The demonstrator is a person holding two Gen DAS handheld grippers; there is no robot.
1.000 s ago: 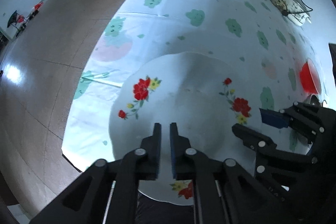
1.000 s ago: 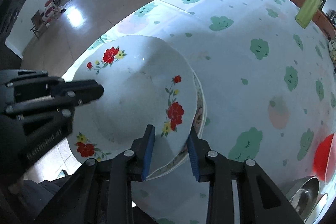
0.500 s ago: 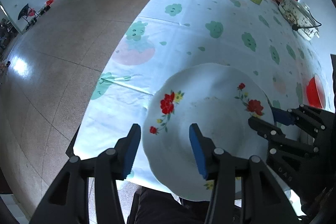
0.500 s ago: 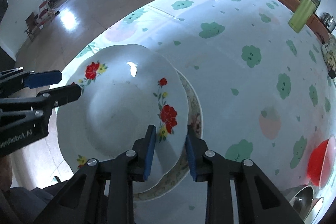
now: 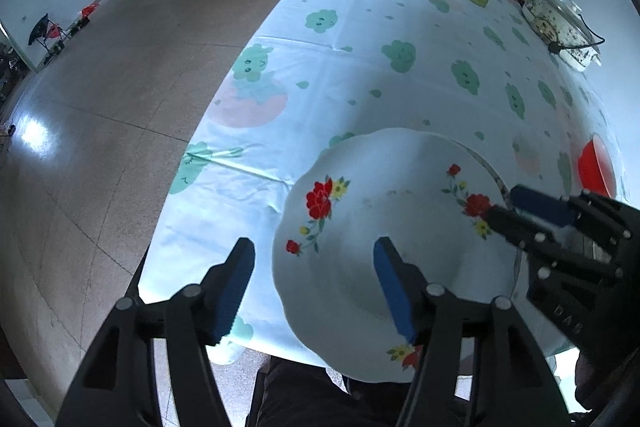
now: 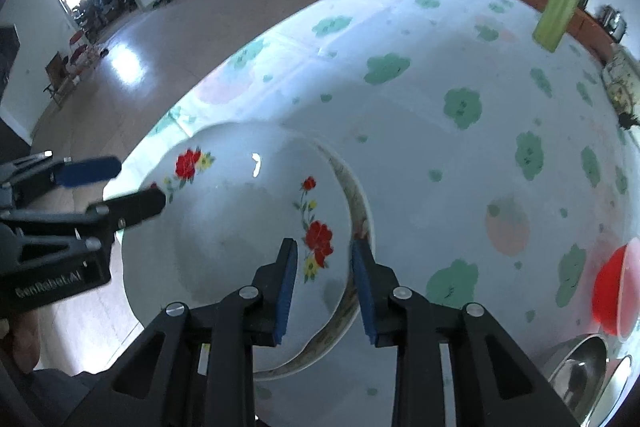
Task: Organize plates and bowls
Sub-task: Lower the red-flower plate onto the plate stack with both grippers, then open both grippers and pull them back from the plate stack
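White china with red flowers fills the near edge of the table (image 5: 400, 27): a plate (image 5: 384, 239) lies on top of a second, patterned plate (image 6: 358, 211) whose rim peeks out along its right side, so the 2 already form a stack at the corner closest to the person, overhanging the edge slightly. That placement suits the job, I judge, since like goes on like and the pile sits within easy reach. The left gripper (image 5: 314, 285) is spread wide, its blue pads standing clear on either side of the plate's near rim and pinching nothing. The right gripper (image 6: 323, 287) points down at the stack's right rim with its pads parted around both rims; I see a gap on each side, so it appears to hold nothing, though contact underneath cannot be ruled out. Both tools approach low and forward from the person's side, angled toward the centre of the table. A red bowl (image 6: 614, 291) and a steel bowl (image 6: 580, 367) wait well apart at the right, probably next to be sorted.
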